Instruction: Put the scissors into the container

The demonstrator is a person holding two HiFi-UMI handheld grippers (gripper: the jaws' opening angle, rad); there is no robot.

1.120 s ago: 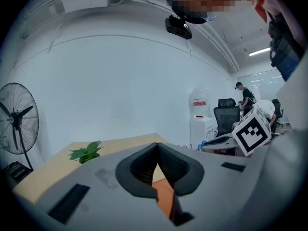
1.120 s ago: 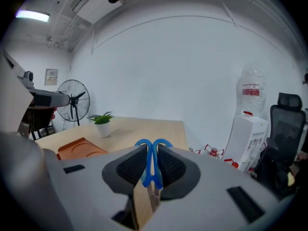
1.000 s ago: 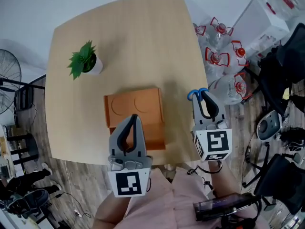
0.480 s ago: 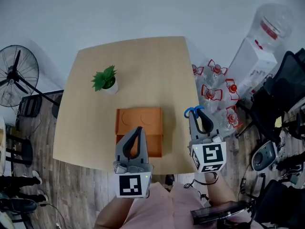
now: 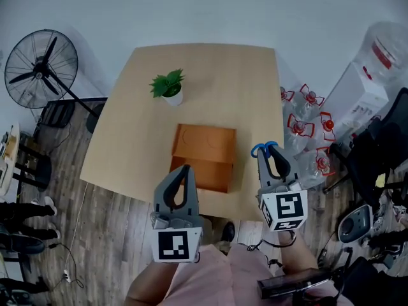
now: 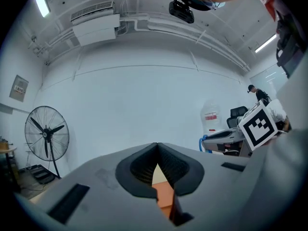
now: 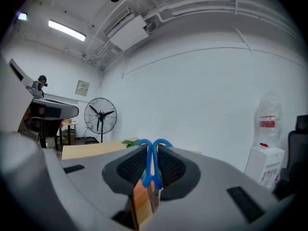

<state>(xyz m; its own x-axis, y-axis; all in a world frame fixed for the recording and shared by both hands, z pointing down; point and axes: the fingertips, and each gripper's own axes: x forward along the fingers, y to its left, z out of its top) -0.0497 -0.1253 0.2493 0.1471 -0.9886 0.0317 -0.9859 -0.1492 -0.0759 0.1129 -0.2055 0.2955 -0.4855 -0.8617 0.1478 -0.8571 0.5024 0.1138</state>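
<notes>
The blue-handled scissors (image 5: 264, 148) are clamped upright in my right gripper (image 5: 268, 153), handles sticking out past the jaw tips; in the right gripper view the scissors (image 7: 152, 162) sit squeezed between the pads. The orange container (image 5: 204, 156) lies on the wooden table (image 5: 210, 75), to the left of the right gripper. My left gripper (image 5: 182, 171) is shut with nothing in it, held over the container's near edge. In the left gripper view the left gripper (image 6: 157, 147) has its jaws closed, and a strip of the orange container (image 6: 164, 200) shows below them.
A small potted plant (image 5: 167, 86) stands on the table behind the container. A standing fan (image 5: 41, 61) is on the floor at left. Water bottles (image 5: 307, 129), a water dispenser (image 5: 376, 69) and office chairs crowd the floor at right.
The view has shifted: table and container now sit further right and higher in the head view. Both grippers keep their pose, the right still holding the scissors.
</notes>
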